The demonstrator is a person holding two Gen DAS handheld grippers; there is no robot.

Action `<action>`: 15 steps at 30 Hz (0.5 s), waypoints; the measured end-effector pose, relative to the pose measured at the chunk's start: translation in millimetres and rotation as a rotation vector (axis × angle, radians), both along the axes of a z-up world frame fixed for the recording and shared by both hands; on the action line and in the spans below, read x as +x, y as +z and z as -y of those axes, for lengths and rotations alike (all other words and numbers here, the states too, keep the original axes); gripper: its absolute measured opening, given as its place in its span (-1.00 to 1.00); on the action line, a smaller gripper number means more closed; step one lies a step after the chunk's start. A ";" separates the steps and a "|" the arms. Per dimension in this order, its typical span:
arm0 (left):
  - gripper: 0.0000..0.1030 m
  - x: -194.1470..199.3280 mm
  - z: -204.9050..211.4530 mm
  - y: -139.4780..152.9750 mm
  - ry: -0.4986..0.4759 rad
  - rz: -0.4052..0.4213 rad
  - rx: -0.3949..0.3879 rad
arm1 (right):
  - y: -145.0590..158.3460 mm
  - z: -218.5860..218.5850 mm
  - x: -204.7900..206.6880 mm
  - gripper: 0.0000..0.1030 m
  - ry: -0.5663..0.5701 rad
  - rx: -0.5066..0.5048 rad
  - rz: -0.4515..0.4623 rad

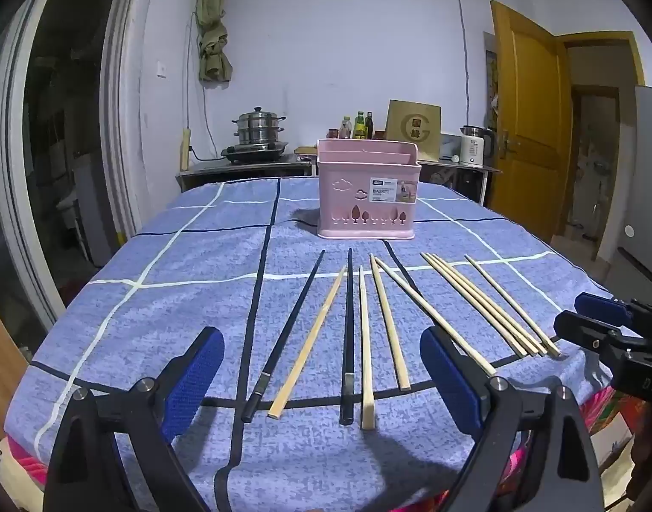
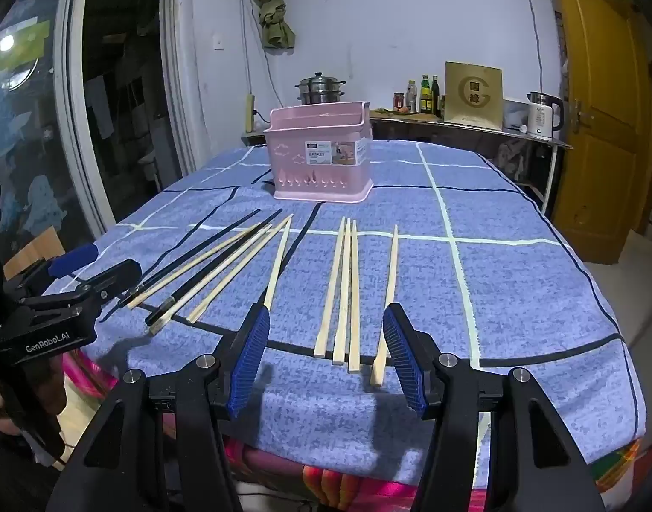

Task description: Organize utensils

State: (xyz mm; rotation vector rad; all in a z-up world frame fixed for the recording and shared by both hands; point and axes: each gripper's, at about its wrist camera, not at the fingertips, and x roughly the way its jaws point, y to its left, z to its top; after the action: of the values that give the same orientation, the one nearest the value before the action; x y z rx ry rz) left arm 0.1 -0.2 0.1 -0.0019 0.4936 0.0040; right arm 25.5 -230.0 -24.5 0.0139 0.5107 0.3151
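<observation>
Left gripper: jaws spread wide, empty, hovering over the near butts of the left group — two black chopsticks mixed with pale bamboo chopsticks. All sticks lie on the blue checked cloth, long axes running near to far. Pink basket stands far, centre, no sticks visible in it. Right gripper: also wide open, nothing held, straddling the right bamboo group, near ends between its pads. Judgement: right hand is nearer that group, left the mixed one.
</observation>
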 end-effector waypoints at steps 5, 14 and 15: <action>0.82 -1.6 3.7 0.6 0.004 0.009 0.011 | 2.2 1.3 1.1 0.09 -0.001 0.000 0.003; 0.82 -4.1 3.0 4.6 -0.010 0.004 -0.021 | 6.7 2.9 -5.5 0.09 -0.009 -0.002 0.019; 0.82 -4.1 2.7 4.9 -0.011 0.005 -0.022 | 6.9 2.6 -6.1 0.09 -0.010 -0.002 0.022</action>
State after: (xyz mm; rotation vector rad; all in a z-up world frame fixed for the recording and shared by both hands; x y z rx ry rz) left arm -4.0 -2.9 5.0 -0.0209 0.4883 -0.0122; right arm 19.4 -232.6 -17.6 0.0112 0.4893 0.3049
